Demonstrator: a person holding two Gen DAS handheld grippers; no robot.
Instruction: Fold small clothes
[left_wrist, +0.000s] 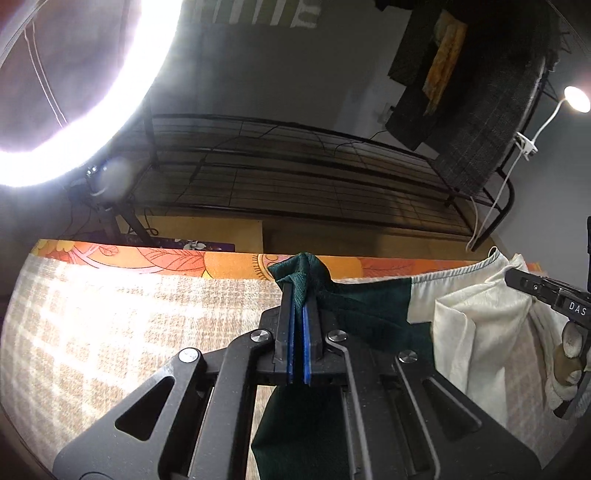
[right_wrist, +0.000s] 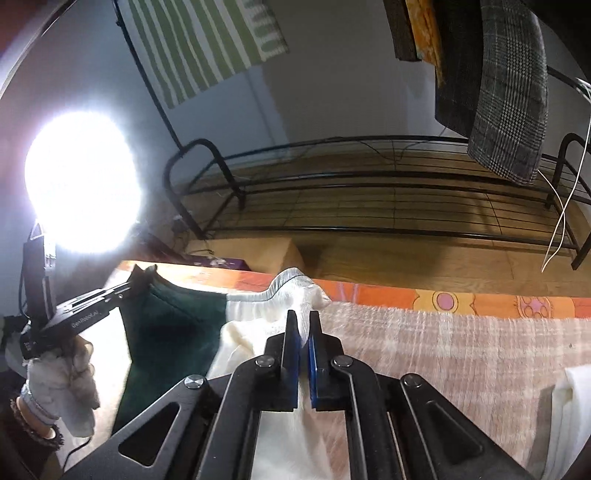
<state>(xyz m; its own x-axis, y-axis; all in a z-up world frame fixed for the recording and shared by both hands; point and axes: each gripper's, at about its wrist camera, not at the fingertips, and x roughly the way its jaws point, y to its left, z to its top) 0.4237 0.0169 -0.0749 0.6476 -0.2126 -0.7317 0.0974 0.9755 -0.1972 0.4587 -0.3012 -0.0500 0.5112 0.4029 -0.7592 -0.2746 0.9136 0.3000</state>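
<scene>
A small garment, half dark green (left_wrist: 365, 306) and half cream (left_wrist: 476, 317), is held up between both grippers above a checked beige cloth (left_wrist: 129, 317). My left gripper (left_wrist: 300, 291) is shut on the green corner of the garment. My right gripper (right_wrist: 303, 321) is shut on the cream waistband corner (right_wrist: 295, 284). The green half (right_wrist: 170, 332) hangs to the left in the right wrist view, where the left gripper (right_wrist: 142, 278) shows pinching it. The right gripper body (left_wrist: 550, 291) shows at the right edge of the left wrist view.
The checked cloth (right_wrist: 461, 350) lies over an orange floral sheet (left_wrist: 184, 258). A black wire rack (left_wrist: 295, 173) stands beyond the edge. A bright ring light (left_wrist: 110, 92) glares at left. Dark clothes (right_wrist: 509, 92) hang at upper right. A white fabric piece (right_wrist: 569, 406) lies at right.
</scene>
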